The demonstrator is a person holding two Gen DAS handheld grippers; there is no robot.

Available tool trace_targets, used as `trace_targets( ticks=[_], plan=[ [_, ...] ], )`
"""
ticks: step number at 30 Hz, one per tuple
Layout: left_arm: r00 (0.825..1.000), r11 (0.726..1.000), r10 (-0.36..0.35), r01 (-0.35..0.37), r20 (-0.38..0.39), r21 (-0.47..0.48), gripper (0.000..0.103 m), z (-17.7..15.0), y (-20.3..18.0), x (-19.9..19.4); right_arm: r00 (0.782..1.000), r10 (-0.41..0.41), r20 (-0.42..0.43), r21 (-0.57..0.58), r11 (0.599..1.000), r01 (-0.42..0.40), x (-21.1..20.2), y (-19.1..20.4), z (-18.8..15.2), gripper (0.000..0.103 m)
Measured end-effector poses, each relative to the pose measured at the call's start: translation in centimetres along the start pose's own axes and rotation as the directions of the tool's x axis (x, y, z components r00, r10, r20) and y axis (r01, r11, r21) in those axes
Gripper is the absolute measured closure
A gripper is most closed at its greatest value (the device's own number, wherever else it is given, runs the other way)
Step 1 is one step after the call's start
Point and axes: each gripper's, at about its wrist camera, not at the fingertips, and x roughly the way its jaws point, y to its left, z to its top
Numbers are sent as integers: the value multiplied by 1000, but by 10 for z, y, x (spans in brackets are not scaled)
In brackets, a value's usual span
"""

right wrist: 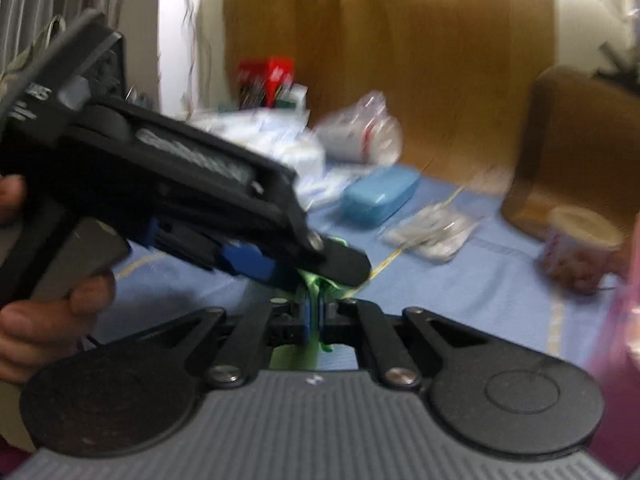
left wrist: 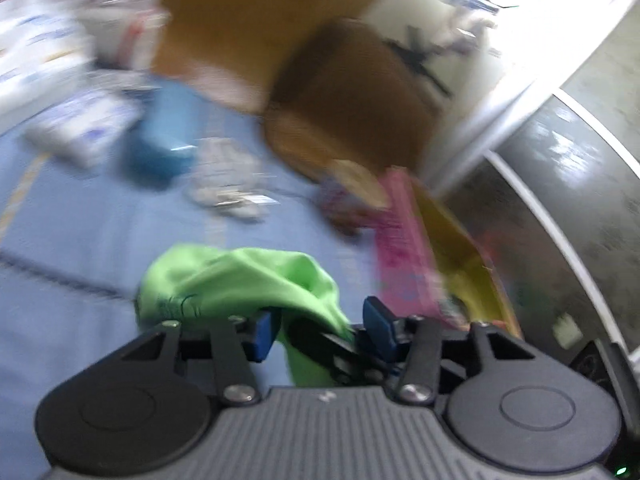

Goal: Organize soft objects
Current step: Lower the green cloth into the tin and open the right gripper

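Observation:
A bright green cloth (left wrist: 240, 276) lies bunched on the blue sheet (left wrist: 80, 240) right in front of my left gripper (left wrist: 320, 326). Its blue pads (left wrist: 262, 332) stand apart with a fold of the cloth between them and seem to press on it, beside a black finger of the other gripper. In the right wrist view, my right gripper (right wrist: 316, 312) is shut on a thin strip of the green cloth (right wrist: 316, 282). The left gripper (right wrist: 344, 270), held by a hand (right wrist: 52, 312), reaches in from the left just above it. Both views are blurred.
A blue case (right wrist: 378, 196) and clear plastic packets (right wrist: 432, 232) lie farther back on the sheet. White packs (left wrist: 80, 128) sit at the left. A brown cushioned seat (left wrist: 348, 100), a cup (right wrist: 580, 236) and a pink box (left wrist: 404, 248) stand at the right.

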Motion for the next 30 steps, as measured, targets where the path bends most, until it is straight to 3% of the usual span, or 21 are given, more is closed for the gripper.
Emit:
trace_targets(
  ticks=[4, 10, 15, 17, 19, 20, 22, 23, 24, 26, 30],
  plan=[
    [998, 989, -68, 68, -11, 133, 58, 14, -57, 20, 984, -137, 118, 23, 991, 135, -37, -16, 3, 96],
    [980, 930, -174, 195, -94, 313, 57, 18, -147, 73, 896, -371, 243, 103, 929, 356, -94, -55, 0, 96],
    [963, 884, -202, 257, -175, 391, 54, -2, -198, 126, 815, -534, 226, 179, 845, 505, -121, -95, -17, 96],
    [967, 879, -181, 241, -181, 412, 45, -9, -208, 144, 785, -589, 192, 222, 805, 550, -127, -114, -25, 96],
    [976, 879, -146, 203, -162, 432, 30, -13, -214, 156, 758, -632, 161, 252, 769, 587, -129, -129, -31, 96],
    [983, 879, -113, 167, -145, 447, 28, -16, -215, 159, 734, -664, 141, 267, 739, 618, -128, -139, -35, 94],
    [991, 881, -63, 112, -121, 459, 22, -17, -213, 161, 662, -745, 79, 275, 655, 704, -120, -154, -40, 73],
    [992, 884, -56, 102, -114, 456, 20, -17, -210, 160, 644, -764, 35, 282, 626, 727, -116, -162, -42, 42],
    [993, 885, -54, 96, -104, 455, 17, -16, -206, 157, 642, -766, 27, 309, 617, 723, -121, -168, -48, 28],
    [997, 886, -40, 67, -68, 458, 15, -14, -199, 148, 648, -761, 37, 374, 611, 697, -129, -174, -52, 28],
    [999, 902, -42, 45, -17, 429, 15, -5, -182, 127, 624, -780, 51, 394, 590, 705, -133, -172, -50, 27]
  ],
)
